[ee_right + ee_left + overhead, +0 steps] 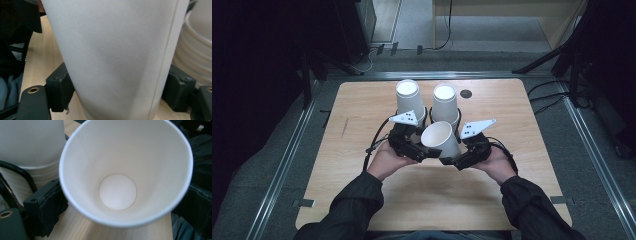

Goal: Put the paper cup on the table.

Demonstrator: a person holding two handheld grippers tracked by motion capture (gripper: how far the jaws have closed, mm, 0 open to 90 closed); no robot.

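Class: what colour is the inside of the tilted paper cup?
Plain white; clearest in the left gripper view.

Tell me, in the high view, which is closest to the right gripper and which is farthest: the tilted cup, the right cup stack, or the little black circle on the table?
1. Tilted cup, clamped in the right gripper.
2. Right cup stack, just behind.
3. Black circle, farthest, near the table's back edge.

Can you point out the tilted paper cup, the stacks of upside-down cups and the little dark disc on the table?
tilted paper cup [438, 134]: high view, inner wall.
left stack [407, 89]: high view, upturned base.
right stack [444, 92]: high view, upturned base.
dark disc [466, 93]: high view, centre.
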